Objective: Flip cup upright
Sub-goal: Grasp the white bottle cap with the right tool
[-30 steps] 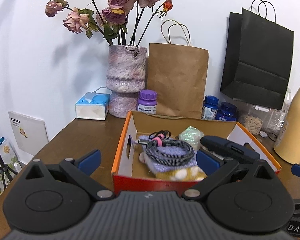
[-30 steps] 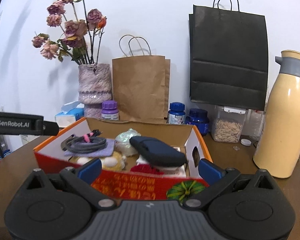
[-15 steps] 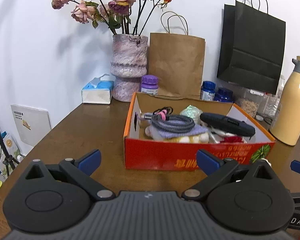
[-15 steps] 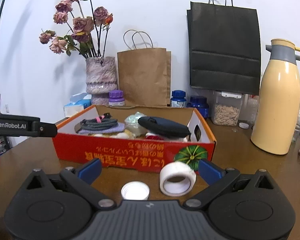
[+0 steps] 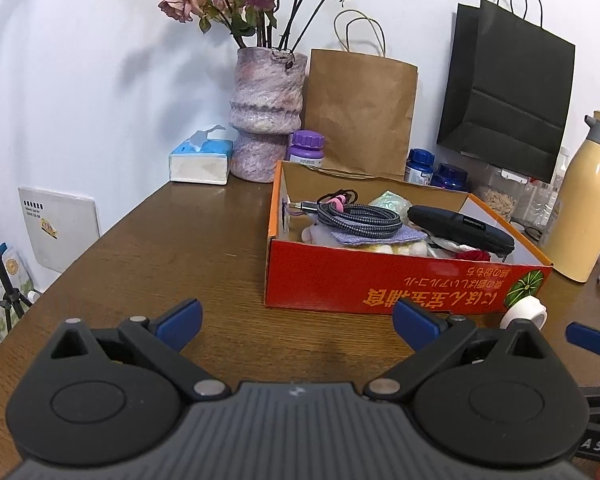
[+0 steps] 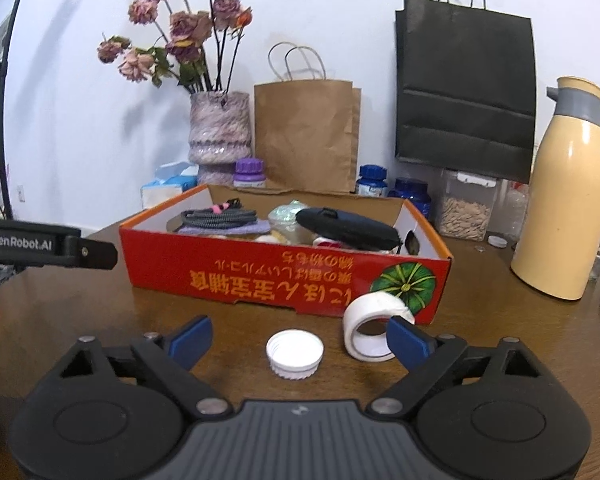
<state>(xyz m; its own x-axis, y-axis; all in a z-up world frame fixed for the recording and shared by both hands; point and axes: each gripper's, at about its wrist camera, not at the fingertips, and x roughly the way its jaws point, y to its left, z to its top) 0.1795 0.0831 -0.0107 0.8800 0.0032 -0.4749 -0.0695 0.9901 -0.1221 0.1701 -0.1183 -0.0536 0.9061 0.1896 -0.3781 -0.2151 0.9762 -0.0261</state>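
Both sets of jaws are spread wide with nothing in them. Right gripper (image 6: 299, 335) hovers low over the brown worktop (image 5: 188, 240), a white screw cap (image 6: 295, 353) lying open side up between its blue pads, a tape roll (image 6: 374, 326) just by the right pad. Left gripper (image 5: 296, 318) faces bare wood. Behind sits a cluttered red cardboard box (image 6: 284, 276). Can't spot any cup tbh.
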